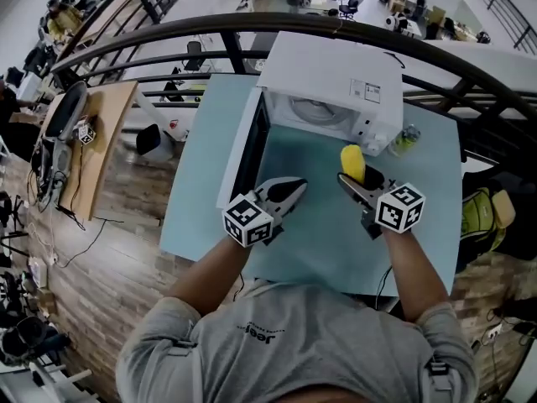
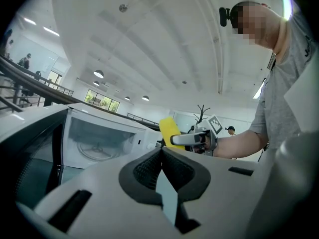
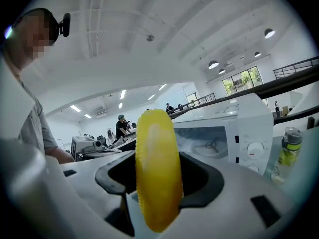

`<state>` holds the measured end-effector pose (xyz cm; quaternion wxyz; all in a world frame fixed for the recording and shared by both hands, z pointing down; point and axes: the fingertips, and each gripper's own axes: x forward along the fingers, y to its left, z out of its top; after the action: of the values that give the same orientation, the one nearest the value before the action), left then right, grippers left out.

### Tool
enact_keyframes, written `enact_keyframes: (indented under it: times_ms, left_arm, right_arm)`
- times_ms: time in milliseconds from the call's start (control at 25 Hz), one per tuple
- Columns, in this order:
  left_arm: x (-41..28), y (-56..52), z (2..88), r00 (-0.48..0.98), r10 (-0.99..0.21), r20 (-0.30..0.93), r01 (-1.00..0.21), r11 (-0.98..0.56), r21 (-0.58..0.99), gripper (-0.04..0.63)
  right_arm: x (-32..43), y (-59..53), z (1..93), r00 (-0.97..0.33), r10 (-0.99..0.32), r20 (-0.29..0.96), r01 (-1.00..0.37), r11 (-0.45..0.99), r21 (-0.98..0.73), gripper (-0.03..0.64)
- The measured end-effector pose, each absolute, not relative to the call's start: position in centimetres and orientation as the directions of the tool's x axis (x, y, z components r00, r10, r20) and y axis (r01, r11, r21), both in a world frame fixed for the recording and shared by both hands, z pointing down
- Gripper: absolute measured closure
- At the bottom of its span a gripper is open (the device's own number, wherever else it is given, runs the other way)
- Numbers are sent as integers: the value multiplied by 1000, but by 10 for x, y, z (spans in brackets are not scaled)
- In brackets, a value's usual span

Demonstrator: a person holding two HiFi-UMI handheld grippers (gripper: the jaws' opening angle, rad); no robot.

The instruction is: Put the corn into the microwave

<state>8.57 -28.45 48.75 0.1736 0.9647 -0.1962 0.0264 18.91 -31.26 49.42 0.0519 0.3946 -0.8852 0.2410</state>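
In the head view, a white microwave [image 1: 336,78] stands at the far side of a pale teal table [image 1: 310,242], its door [image 1: 243,149] swung open to the left and the cavity with its turntable showing. The left gripper [image 1: 284,193] hovers over the table just in front of the open door, jaws drawn together. The right gripper [image 1: 356,181] is beside it to the right, holding the yellow corn [image 1: 353,163] upright in front of the microwave's control panel, close to the front face but outside the cavity. A small bottle [image 1: 406,138] stands on the table just right of the microwave. In the left gripper view, the two dark pads meet at a closed seam with nothing between them; beyond them lie the open microwave [image 2: 97,141] on the left and, further right, the right gripper [image 2: 192,139] with the corn [image 2: 169,128] sticking up from it. In the right gripper view, the jaws clamp the corn [image 3: 155,168] across its middle, the cob standing on end and filling the gap between the pads; behind it are the microwave [image 3: 227,133] with its dials and the bottle [image 3: 289,148] at the far right.
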Motion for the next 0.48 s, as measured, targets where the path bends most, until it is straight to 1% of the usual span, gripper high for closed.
enact_keyframes:
  times_ms: [480]
  left_arm:
    - [73, -311, 515, 914, -385, 125, -405, -856, 323, 577]
  right_arm:
    - [173, -377, 545, -629, -668, 398, -777, 545, -313, 347]
